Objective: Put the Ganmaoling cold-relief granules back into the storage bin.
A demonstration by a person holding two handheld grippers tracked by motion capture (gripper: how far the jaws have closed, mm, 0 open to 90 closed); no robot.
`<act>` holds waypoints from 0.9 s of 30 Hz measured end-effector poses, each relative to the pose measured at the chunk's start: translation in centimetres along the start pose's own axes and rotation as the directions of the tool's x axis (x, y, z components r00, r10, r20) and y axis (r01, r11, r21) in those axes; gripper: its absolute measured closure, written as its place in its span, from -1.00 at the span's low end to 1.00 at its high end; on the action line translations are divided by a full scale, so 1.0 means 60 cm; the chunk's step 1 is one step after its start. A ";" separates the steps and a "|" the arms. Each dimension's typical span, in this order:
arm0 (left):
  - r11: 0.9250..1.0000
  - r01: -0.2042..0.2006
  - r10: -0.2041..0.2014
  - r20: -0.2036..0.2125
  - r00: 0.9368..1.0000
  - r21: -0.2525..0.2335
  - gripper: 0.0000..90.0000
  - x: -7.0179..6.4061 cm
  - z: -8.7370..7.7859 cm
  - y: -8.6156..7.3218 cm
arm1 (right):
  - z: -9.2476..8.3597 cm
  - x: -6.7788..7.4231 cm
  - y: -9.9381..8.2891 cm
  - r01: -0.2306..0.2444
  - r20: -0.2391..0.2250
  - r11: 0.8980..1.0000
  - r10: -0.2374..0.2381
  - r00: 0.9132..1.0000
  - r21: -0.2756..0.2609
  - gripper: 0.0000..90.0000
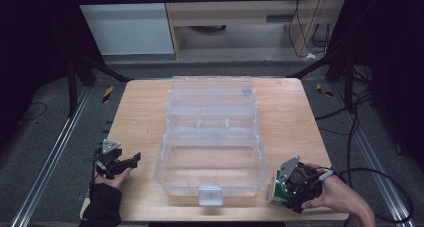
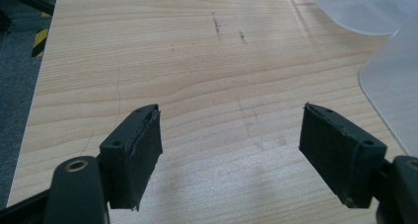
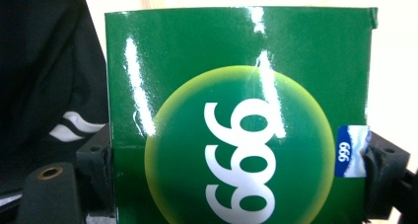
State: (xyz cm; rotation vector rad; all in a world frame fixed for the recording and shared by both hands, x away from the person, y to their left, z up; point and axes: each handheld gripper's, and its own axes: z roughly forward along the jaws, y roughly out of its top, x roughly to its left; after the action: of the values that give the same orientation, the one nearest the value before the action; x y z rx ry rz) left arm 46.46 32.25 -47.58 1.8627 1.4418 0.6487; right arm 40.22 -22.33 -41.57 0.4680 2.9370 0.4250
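My right tool [image 1: 286, 191] is clamped on a green box [image 1: 278, 190]. In the right gripper view the box [image 3: 236, 115] sits squarely between the two jaws, one pressed to each side, its glossy face with the white figures turned toward the camera. From the high view I have it at the near right corner of the table [image 1: 140, 112], just beside the front right corner of the clear plastic case [image 1: 210, 137], which lies open in the middle with its lid folded back away from me. Whether the box rests on the wood or is already lifted a little, I cannot tell.

My left tool [image 1: 116, 159] has its jaws wide apart with nothing between them. The left gripper view shows bare wood under the pads [image 2: 138, 155], and the rounded edge of the case [image 2: 389, 86] off to one side.

I judge this to be the pick-up stage: the box is gripped but not yet in the case. The next move calls for raising it high enough to clear the case's near wall, carrying it over the front tray, and lowering it flat before I let go. The left tool could steady the case if it slides.
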 end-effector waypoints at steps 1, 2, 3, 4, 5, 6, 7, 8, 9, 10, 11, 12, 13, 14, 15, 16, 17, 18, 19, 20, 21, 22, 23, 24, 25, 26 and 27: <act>1.000 0.001 -0.001 0.000 1.000 0.000 -0.48 0.000 0.000 0.000 | -0.010 -0.001 0.001 -0.011 0.003 1.000 0.011 1.000 -0.022 -0.65; 1.000 0.001 -0.001 0.000 1.000 0.000 -0.48 0.000 0.000 0.000 | -0.010 -0.001 0.001 -0.011 0.003 1.000 0.011 1.000 -0.022 -0.65; 1.000 0.001 -0.001 0.000 1.000 0.000 -0.48 0.000 0.000 0.000 | -0.013 -0.002 0.001 -0.013 0.006 0.999 0.013 1.000 -0.029 -0.65; 1.000 0.001 -0.001 0.000 1.000 0.000 -0.48 0.000 0.000 0.000 | -0.021 -0.005 0.003 -0.008 0.015 0.999 0.009 1.000 -0.033 -0.65; 1.000 0.001 -0.001 0.000 1.000 0.000 -0.48 0.000 0.000 0.000 | -0.021 -0.005 0.003 -0.008 0.015 0.999 0.009 1.000 -0.033 -0.65; 1.000 0.001 -0.001 0.000 1.000 0.000 -0.48 0.000 0.000 0.000 | -0.029 -0.006 0.005 -0.008 0.019 0.999 0.008 1.000 -0.033 -0.65; 1.000 0.001 -0.001 0.000 1.000 0.000 -0.48 0.000 0.000 0.000 | -0.029 -0.006 0.005 -0.008 0.019 0.999 0.008 1.000 -0.033 -0.65; 1.000 0.001 -0.001 0.000 1.000 0.000 -0.48 0.000 0.000 0.000 | -0.037 -0.005 0.007 -0.013 0.019 0.999 0.014 1.000 -0.035 -0.65; 1.000 0.002 -0.002 0.000 1.000 0.000 -0.48 0.000 0.000 0.000 | -0.042 -0.005 0.009 -0.011 0.021 0.999 0.011 1.000 -0.035 -0.65; 1.000 0.002 -0.002 0.000 1.000 0.000 -0.48 0.000 0.000 0.000 | -0.042 -0.005 0.009 -0.011 0.021 0.999 0.011 1.000 -0.035 -0.65; 1.000 0.001 -0.001 0.000 1.000 0.000 -0.48 0.000 0.000 0.000 | -0.045 -0.005 0.010 -0.010 0.019 0.999 0.011 1.000 -0.039 -0.65; 1.000 0.001 -0.001 0.000 1.000 0.000 -0.48 0.000 0.000 0.000 | -0.056 -0.004 0.013 -0.005 0.021 0.999 0.006 1.000 -0.044 -0.65; 1.000 0.001 -0.001 0.000 1.000 0.000 -0.48 0.000 0.000 0.000 | -0.056 -0.004 0.013 -0.005 0.021 0.999 0.006 1.000 -0.044 -0.65; 1.000 0.001 -0.001 0.000 1.000 0.000 -0.48 0.000 0.000 0.000 | -0.066 -0.006 0.016 0.006 0.028 0.999 -0.005 1.000 -0.050 -0.65; 1.000 0.001 -0.001 0.000 1.000 0.000 -0.48 0.000 0.000 0.000 | -0.066 -0.006 0.016 0.006 0.028 0.999 -0.005 1.000 -0.050 -0.65; 1.000 0.001 -0.001 0.000 1.000 0.000 -0.48 0.000 0.000 0.000 | -0.075 -0.007 0.020 0.010 0.033 0.998 -0.008 0.999 -0.056 -0.65; 1.000 0.001 -0.001 0.000 1.000 0.000 -0.48 0.000 0.000 0.000 | -0.075 -0.007 0.020 0.010 0.033 0.998 -0.008 0.999 -0.056 -0.65; 1.000 0.002 -0.002 0.000 1.000 -0.001 -0.48 0.000 0.000 0.000 | -0.083 -0.007 0.024 0.012 0.037 0.998 -0.010 0.999 -0.060 -0.65; 1.000 0.002 -0.002 0.000 1.000 -0.001 -0.48 0.000 0.000 0.000 | -0.087 -0.007 0.026 0.014 0.038 0.998 -0.012 0.999 -0.061 -0.65; 1.000 0.002 -0.002 0.000 1.000 -0.001 -0.48 0.000 0.000 0.000 | -0.090 -0.008 0.028 0.017 0.038 0.998 -0.014 0.999 -0.062 -0.65; 1.000 0.003 -0.003 0.000 1.000 -0.001 -0.48 0.000 0.000 0.000 | -0.095 -0.008 0.030 0.019 0.036 0.998 -0.016 0.999 -0.058 -0.65; 1.000 0.003 -0.003 0.000 1.000 -0.001 -0.48 0.000 0.000 0.000 | -0.097 -0.008 0.032 0.018 0.036 0.998 -0.016 0.999 -0.057 -0.64; 1.000 0.003 -0.003 0.000 1.000 -0.001 -0.48 0.000 0.000 0.000 | -0.097 -0.008 0.032 0.018 0.036 0.998 -0.016 0.999 -0.057 -0.64; 1.000 0.004 -0.004 0.001 1.000 -0.002 -0.48 0.001 0.000 0.000 | -0.101 -0.008 0.035 0.023 0.036 0.998 -0.021 0.999 -0.056 -0.64; 1.000 0.005 -0.005 0.001 1.000 -0.002 -0.48 0.001 0.000 0.000 | -0.108 -0.008 0.041 0.024 0.036 0.998 -0.022 0.999 -0.058 -0.64; 1.000 0.005 -0.005 0.001 1.000 -0.002 -0.48 0.001 0.000 0.000 | -0.111 -0.008 0.043 0.024 0.036 0.998 -0.022 0.999 -0.053 -0.64; 1.000 0.005 -0.005 0.001 1.000 -0.002 -0.48 0.001 0.000 0.000 | -0.111 -0.008 0.043 0.024 0.036 0.998 -0.022 0.999 -0.053 -0.64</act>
State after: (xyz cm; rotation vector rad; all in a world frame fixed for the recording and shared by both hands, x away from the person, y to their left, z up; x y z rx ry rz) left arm 46.46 32.30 -47.57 1.8567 1.4440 0.6466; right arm 40.22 -21.84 -34.45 0.4301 2.8856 0.4862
